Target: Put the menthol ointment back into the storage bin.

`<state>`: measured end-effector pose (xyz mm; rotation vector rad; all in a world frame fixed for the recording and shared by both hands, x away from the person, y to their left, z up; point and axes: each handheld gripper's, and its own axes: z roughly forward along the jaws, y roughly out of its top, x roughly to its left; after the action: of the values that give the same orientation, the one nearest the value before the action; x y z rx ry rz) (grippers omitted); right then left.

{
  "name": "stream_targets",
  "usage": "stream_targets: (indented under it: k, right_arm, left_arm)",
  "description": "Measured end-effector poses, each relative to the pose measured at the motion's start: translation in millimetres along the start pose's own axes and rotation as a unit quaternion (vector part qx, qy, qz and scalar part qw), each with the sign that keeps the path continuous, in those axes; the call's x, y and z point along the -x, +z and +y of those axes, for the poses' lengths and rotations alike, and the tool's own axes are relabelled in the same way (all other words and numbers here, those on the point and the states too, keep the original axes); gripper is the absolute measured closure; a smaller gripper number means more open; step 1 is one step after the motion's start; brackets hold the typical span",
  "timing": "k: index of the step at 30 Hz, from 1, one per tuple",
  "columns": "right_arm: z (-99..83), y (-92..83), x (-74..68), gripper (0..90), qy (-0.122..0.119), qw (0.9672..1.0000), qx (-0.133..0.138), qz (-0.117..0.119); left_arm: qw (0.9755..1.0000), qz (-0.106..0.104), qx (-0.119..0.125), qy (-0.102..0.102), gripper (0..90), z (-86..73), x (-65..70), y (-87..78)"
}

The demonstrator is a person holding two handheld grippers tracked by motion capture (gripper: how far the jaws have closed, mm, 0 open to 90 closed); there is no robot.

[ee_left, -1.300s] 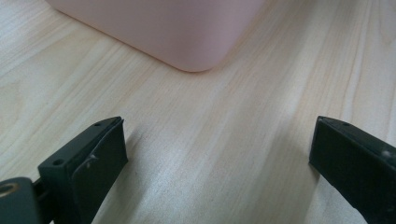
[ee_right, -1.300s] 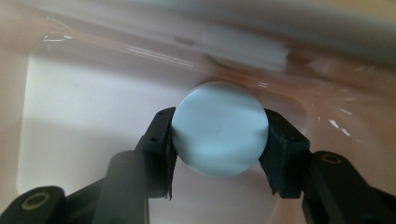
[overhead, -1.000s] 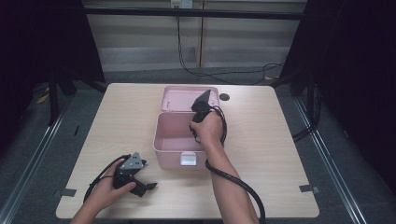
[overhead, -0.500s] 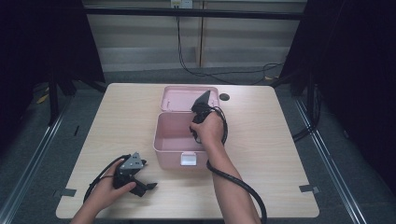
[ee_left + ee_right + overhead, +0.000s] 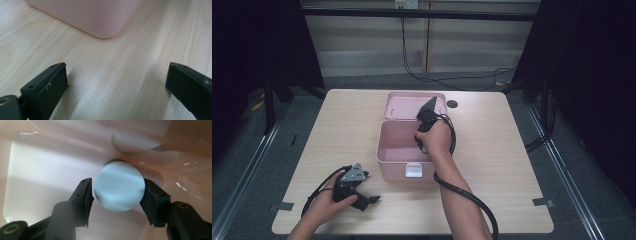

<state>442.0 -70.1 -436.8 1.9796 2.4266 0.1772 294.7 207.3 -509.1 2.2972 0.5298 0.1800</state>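
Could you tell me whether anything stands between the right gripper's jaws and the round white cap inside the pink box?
Nothing visible does. The right gripper has its jaws on either side of the round white cap in the pink plastic box, which lies open. The jaws have just been opening.

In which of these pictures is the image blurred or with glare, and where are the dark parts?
Right gripper view: the white round cap is soft-focused, with bright glare streaks on the glossy pink box wall, which also mirrors the cap. Left gripper view: the near jaws are sharp, while the box corner is slightly soft. High view: the table is evenly lit and the surroundings are dark.
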Motion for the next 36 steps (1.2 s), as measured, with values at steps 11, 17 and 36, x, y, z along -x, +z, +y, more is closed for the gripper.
stream_targets:
  k: [11, 17, 36]
  right_arm:
    - [-0.3, -9.7, -2.2, 35.3, 0.000, 1.0000, 0.000, -0.002]
    - [-1.0, -17.6, -1.7, 31.3, -0.003, 1.0000, -0.002, 0.005]
    - [-3.7, -53.1, -6.5, 26.9, -0.002, 1.0000, 0.005, 0.006]
  left_arm:
    - [1.0000, 0.000, 0.000, 0.000, 3.4, 0.0, 0.0, 0.0]
    - [1.0000, 0.000, 0.000, 0.000, 3.5, 0.0, -0.1, 0.0]
    - [1.0000, -0.002, 0.000, 0.000, 3.4, 0.0, -0.3, 0.1]
